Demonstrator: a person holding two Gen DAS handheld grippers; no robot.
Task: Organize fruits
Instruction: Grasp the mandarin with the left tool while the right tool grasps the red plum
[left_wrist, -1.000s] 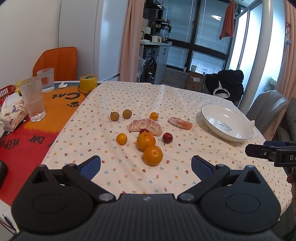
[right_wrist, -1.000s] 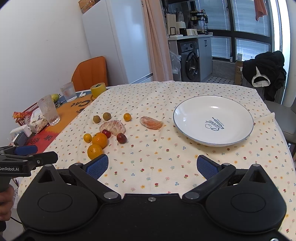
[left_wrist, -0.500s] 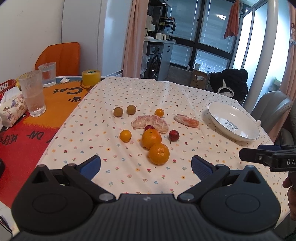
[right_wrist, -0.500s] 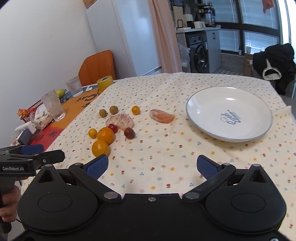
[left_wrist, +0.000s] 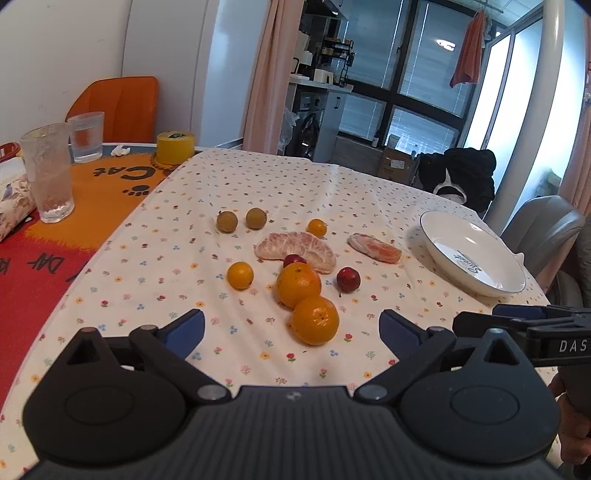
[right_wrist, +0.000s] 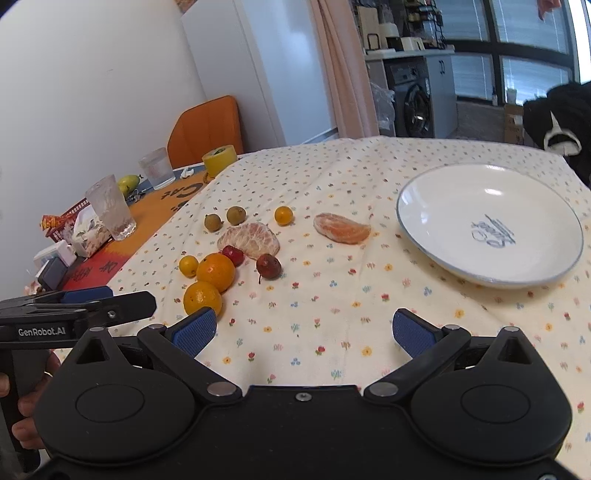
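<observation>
Lying crosswise, orange wedge (right_wrist: 342, 229) (peeled)

tablecloth (right_wrist: 332, 314): matt printed cloth, softly creased
plate (right_wrist: 443, 236): glossy white glaze, ceramic-looking
oranges (left_wrist: 315, 319): dimpled, slightly shiny peel
tumbler (left_wrist: 48, 173): frosted, textured clear glass
right gripper (right_wrist: 303, 330): matt black plastic; blue ribbed pads (right_wrist: 194, 329)

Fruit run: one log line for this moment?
left gripper: open, empty | right gripper: open, empty | plate: empty | fruits: all on tablecloth
</observation>
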